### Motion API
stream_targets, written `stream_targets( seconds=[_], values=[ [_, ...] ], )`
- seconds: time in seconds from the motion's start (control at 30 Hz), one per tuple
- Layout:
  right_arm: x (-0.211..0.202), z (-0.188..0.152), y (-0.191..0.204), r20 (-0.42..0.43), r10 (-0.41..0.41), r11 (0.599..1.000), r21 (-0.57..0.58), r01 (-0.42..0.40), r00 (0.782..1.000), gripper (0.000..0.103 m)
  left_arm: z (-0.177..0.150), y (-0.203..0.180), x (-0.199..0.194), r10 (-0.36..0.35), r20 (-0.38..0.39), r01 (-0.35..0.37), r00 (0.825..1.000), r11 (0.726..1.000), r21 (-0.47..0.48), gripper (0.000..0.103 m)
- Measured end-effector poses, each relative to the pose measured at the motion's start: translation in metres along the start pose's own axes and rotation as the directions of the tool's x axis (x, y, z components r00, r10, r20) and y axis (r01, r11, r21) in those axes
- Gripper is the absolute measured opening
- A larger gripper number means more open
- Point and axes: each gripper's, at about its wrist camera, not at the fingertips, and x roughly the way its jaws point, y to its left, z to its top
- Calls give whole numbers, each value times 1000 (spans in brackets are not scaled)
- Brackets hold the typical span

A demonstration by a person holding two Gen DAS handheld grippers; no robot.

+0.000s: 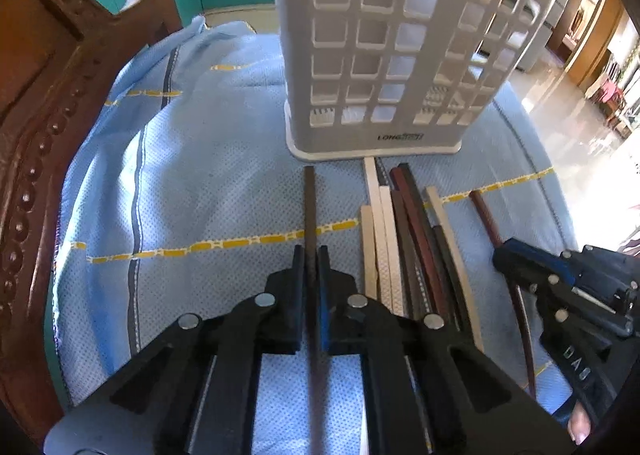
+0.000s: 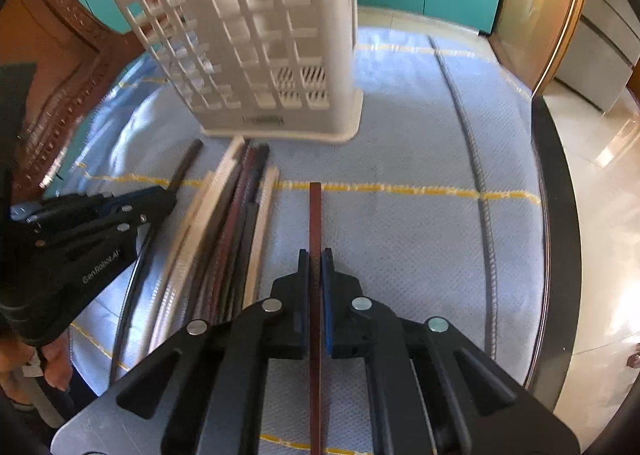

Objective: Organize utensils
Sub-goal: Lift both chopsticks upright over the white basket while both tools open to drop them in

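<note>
Between the closed jaws, the left gripper [image 1: 311,255] is clamping a dark chopstick [image 1: 309,207]; the right gripper [image 2: 316,259] is clamping a reddish-brown chopstick [image 2: 315,215]. Loose chopsticks [image 1: 404,239] are lying between them on blue cloth [image 1: 200,175]. At 12 o'clock, a white perforated holder [image 1: 380,55] is standing upright.

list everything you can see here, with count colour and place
utensil holder: one, white plastic with square holes, upright on the cloth at the far side
chopsticks in a pile: several, pale, dark and reddish brown, lying on the cloth in front of the holder
dark chopstick: one, dark brown, clamped in the left gripper
red-brown chopstick: one, clamped in the right gripper
cloth: one, light blue with yellow and grey lines, covering the table
wooden chair: one, carved brown, left of the table
left gripper: black, fingers shut on the dark chopstick
right gripper: black, fingers shut on the red-brown chopstick
</note>
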Motion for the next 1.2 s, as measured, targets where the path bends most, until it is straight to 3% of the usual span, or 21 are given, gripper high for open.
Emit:
stream_targets(
  seconds=[0.13, 0.2, 0.3, 0.43, 0.57, 0.63, 0.7, 0.8, 0.87, 0.93, 1.0, 1.03, 1.13, 1.2],
  values=[
    [-57, 3, -11, 150, 62, 998, 15, -65, 987, 6, 10, 7, -38, -14, 142, 11, 990, 1000, 18, 7],
    [-87, 2, -16, 221, 91, 995, 13, -96, 971, 6, 9, 11, -71, -28, 227, 22, 974, 999, 25, 7],
    [-146, -3, -25, 348, 133, 990, -4, -140, 928, 6, 4, 15, -117, -58, 330, 50, 942, 998, 33, 7],
    [-200, -4, -34, 453, 157, 985, -9, -171, 877, 7, 3, 18, -184, -88, 469, 75, 879, 996, 45, 7],
    [-239, 19, -34, 538, 194, 976, -23, -216, 820, 7, 16, 26, -240, -111, 577, 103, 809, 994, 46, 7],
    [-254, 37, -33, 583, 205, 971, -20, -238, 786, 7, 32, 33, -261, -134, 624, 142, 770, 989, 38, 7],
    [-267, 52, -34, 647, 210, 965, -15, -264, 733, 7, 46, 39, -281, -137, 675, 169, 725, 985, 18, 7],
    [-273, 71, -41, 718, 183, 955, 33, -295, 671, 7, 56, 43, -298, -99, 746, 186, 658, 982, -34, 7],
    [-271, 77, -43, 757, 154, 950, 64, -306, 635, 7, 69, 53, -299, -30, 790, 193, 613, 975, -113, 7],
    [-264, 87, -46, 776, 114, 949, 100, -300, 620, 7, 80, 56, -294, 18, 813, 185, 582, 971, -154, 7],
    [-251, 93, -45, 785, 79, 950, 127, -285, 614, 7, 91, 56, -281, 19, 817, 209, 576, 963, -170, 7],
    [-246, 95, -44, 786, 68, 952, 132, -275, 614, 7, 95, 55, -276, 15, 811, 219, 586, 960, -175, 7],
    [-221, 103, -41, 790, 7, 964, 157, -213, 613, 7, 120, 45, -236, -20, 758, 237, 651, 955, -178, 7],
    [-199, 109, -40, 763, -7, 970, 161, -179, 646, 7, 129, 38, -210, -20, 724, 215, 690, 960, -177, 7]
  ],
)
